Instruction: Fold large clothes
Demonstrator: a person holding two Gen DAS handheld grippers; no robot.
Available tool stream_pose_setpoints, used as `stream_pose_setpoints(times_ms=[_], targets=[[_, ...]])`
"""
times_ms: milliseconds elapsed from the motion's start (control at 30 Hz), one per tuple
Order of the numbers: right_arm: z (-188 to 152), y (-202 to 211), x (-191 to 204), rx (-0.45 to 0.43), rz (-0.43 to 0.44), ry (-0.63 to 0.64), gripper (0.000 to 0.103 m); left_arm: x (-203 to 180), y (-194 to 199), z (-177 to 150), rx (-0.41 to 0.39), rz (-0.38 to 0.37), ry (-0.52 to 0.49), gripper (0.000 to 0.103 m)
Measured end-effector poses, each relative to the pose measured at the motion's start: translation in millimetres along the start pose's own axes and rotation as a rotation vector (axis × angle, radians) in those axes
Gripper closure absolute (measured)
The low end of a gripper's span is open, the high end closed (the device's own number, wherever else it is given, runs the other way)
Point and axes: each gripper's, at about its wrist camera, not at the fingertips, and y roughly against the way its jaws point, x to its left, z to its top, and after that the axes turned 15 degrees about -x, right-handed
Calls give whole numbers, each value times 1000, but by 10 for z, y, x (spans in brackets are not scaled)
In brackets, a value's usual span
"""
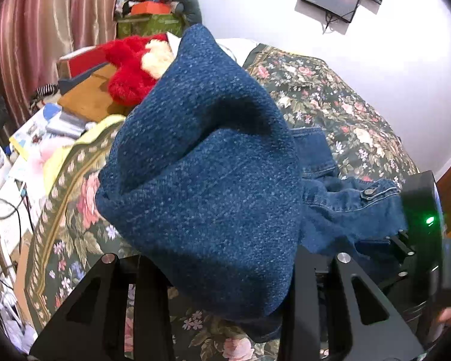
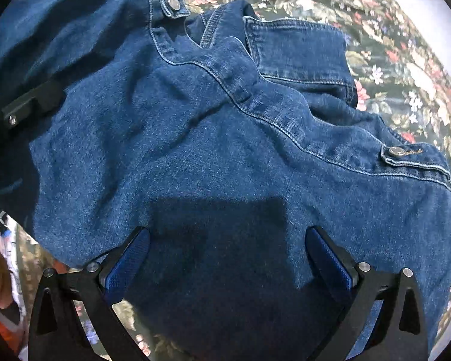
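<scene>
Denim jacket half lifted over the flowered bed

The left hand-held gripper (image 1: 225, 273) pinches a big fold of the jacket (image 1: 201, 165), which fills the middle of its frame and hangs above the bedspread (image 1: 330, 96). The right hand-held gripper (image 2: 227, 258) is spread wide at the bottom of its frame, its blue pads (image 2: 126, 264) apart over the jacket (image 2: 213, 138), gripping nothing. A red plush toy (image 1: 129, 69) sits upper left.
</scene>
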Motion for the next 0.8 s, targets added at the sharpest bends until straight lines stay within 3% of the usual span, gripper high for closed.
stream_pose_setpoints(times_ms=[100, 200, 367, 500, 600, 700, 800], targets=[[-6, 241, -249, -23, 75, -109, 0, -162, 17, 103, -37, -11, -65, 69], [-114, 688, -615, -111, 75, -237, 0, -513, 62, 223, -93, -35, -163, 70], [-502, 1442, -1269, -235, -24, -397, 0, -1300, 196, 331, -200, -102, -330, 71], [-887, 1978, -1720, -307, -97, -541, 0, -2034, 371, 76, -255, -199, -539, 71], [-1151, 2259, -1965, -339, -148, -604, 0, -2435, 429, -299, -213, -309, -682, 71], [-1366, 2462, -2162, -368, -165, -658, 0, -2596, 416, -690, -90, -418, -779, 71], [-1494, 2551, -2232, -379, -167, -688, 0, -2624, 483, -1003, -83, -416, -894, 71]])
